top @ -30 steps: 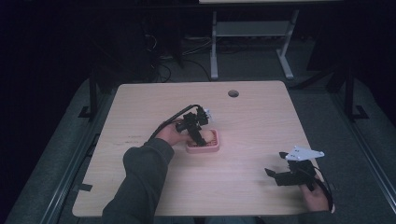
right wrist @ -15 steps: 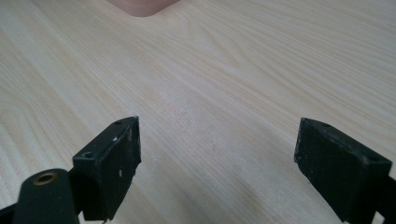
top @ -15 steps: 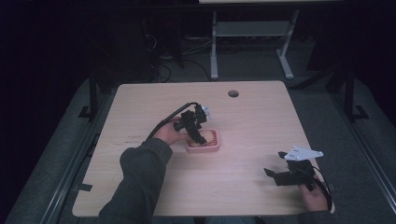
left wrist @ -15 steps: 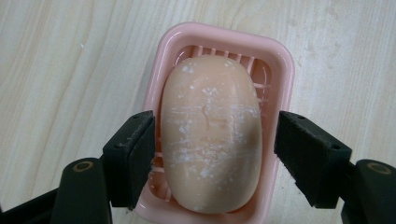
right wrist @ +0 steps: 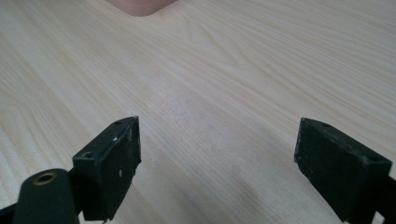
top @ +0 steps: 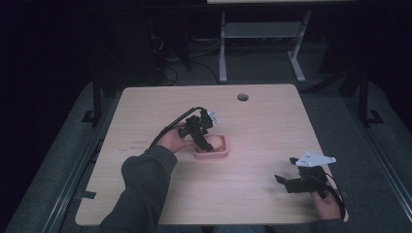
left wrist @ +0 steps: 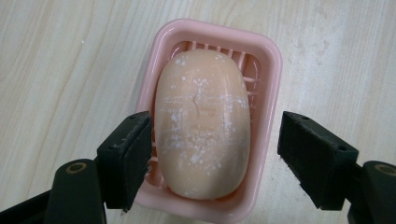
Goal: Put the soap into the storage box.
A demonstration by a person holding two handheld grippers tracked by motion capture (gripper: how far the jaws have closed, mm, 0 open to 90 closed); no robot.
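My left gripper [left wrist: 212, 156] hangs unclenched astride the soap [left wrist: 201, 122] in its pink dish [left wrist: 268, 84]; its long axis runs straight away from me; my right gripper [right wrist: 217, 163], also spread, sits well apart.

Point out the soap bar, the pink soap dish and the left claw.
Oval peach soap bar [left wrist: 201, 123]: left gripper view, middle of its top face.
Pink plastic soap dish [left wrist: 267, 74]: left gripper view, bare rim.
Left claw [left wrist: 212, 163]: left gripper view, midway between its open jaws.
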